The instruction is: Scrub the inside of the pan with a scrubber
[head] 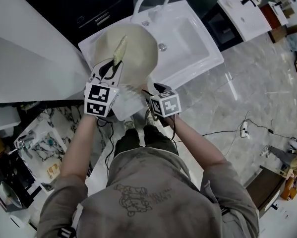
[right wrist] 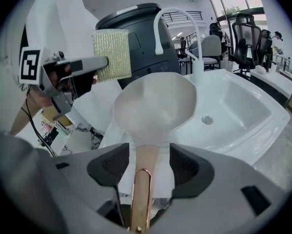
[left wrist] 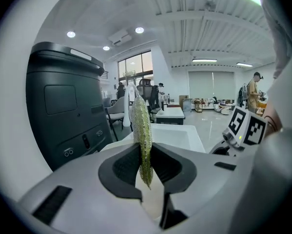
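My left gripper point(left wrist: 146, 165) has its jaws closed on the scrubber point(left wrist: 142, 130). It stands edge-on between the pads and sticks out well past the tips. I judge it is held that way so most of the pad stays free and a broad face can be laid flat in the bowl. In the right gripper view it hangs up and to the left of the pan's rim, clear of it, so no scrubbing contact has been made.

The pan point(right wrist: 155, 106) lies straight ahead of my right jaws. Its pale inside is tipped towards me, which opens the bowl to the scrubber.

The right gripper point(right wrist: 146, 164) has its jaws wide apart. The handle point(right wrist: 141, 189) runs between them with a gap at each pad, so nothing is gripped there. I cannot tell what carries the pan. I would close on the handle first, or the pan may skid under the first stroke.

The sink point(right wrist: 262, 130) lies beyond the jaws and to their right, well placed to catch run-off.
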Demonstrator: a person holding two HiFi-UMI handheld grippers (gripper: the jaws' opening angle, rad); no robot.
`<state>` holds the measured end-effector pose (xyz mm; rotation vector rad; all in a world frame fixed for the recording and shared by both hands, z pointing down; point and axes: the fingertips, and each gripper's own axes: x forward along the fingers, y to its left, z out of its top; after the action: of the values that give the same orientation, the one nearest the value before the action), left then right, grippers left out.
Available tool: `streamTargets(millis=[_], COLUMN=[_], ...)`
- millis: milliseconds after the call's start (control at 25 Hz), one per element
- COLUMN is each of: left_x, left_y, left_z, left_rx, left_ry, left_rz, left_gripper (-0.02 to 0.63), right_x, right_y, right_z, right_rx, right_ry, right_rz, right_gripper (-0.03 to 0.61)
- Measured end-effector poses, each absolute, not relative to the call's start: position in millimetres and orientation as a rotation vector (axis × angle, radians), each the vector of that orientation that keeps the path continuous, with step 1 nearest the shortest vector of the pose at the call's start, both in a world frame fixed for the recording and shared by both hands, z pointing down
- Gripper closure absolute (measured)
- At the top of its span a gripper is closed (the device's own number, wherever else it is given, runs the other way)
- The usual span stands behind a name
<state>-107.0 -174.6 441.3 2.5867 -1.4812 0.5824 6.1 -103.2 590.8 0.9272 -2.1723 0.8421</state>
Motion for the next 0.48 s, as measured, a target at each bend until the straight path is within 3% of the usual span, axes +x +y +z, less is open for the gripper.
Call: streamTargets(millis=[240,480], left_x=[-106,-91], left_y=[-182,-188], left_z=[408,362], left_rx=[2.624,2.707], left_ry=[-1.563,-1.601], left_rz=[0.53,0.463], left_gripper=[0.548,0.548], right_x=[18,22], right_y=[-137,-164], right_z=[505,401], right_rx=[1.055,1.18], right_ry=[-2.318,-2.5], right_rz=[0.686,0.447], right_gripper=[0.341,0.42])
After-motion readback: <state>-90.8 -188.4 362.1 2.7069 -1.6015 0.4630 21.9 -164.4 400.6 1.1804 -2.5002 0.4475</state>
